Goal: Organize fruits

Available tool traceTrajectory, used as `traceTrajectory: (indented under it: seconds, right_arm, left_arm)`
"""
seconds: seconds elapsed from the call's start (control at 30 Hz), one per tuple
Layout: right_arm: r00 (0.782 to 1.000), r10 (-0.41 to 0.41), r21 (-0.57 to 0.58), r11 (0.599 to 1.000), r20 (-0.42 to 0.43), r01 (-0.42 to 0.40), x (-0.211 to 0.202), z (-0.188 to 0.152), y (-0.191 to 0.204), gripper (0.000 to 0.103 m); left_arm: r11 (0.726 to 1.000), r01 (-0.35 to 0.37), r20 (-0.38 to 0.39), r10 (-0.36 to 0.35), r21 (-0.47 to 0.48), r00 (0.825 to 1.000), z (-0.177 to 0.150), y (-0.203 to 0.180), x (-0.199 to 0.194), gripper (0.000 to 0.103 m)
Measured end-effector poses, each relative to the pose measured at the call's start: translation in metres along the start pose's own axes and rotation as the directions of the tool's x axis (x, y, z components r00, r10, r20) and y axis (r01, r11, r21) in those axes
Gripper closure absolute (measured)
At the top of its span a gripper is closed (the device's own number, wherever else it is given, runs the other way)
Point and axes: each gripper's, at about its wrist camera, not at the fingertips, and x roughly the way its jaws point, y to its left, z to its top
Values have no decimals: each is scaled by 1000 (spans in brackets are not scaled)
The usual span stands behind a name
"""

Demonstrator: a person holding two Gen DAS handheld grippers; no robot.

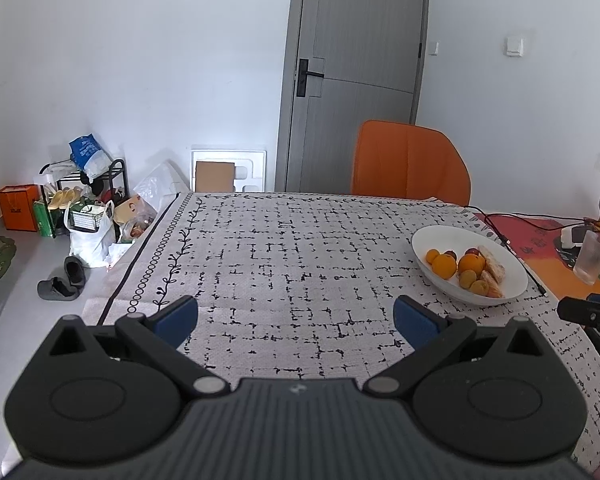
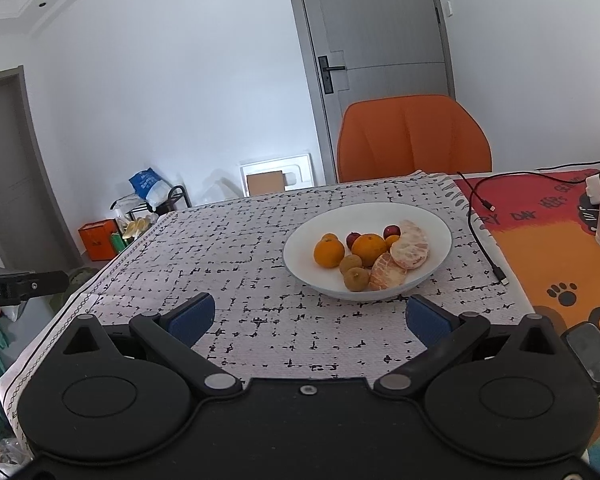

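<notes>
Two oranges (image 2: 348, 251), peeled segments (image 2: 409, 246) and small fruits fill the white bowl (image 2: 440, 236); both grippers' fingers (image 2: 192, 316) spread, empty.

A white bowl (image 2: 428, 276) sits on the desk (image 2: 260, 272), on the right side. Inside lie two oranges (image 2: 329, 253), two peeled orange pieces (image 2: 410, 245), small brown fruits (image 2: 356, 279) and two dark red ones (image 2: 353, 238), all close together.

The left gripper (image 1: 296, 322) hangs spread over the tablecloth (image 1: 280, 264), bowl (image 1: 432, 236) of fruit right.
</notes>
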Motion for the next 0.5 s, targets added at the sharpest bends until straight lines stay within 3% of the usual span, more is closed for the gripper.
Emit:
traceTrajectory:
  seconds: [0.5]
  right_arm:
    - [1000, 7, 7, 1000, -2, -7, -1, -2, -2, 0]
  left_arm:
    - [1000, 16, -2, -16, 13, 1000, -2, -7, 2, 0]
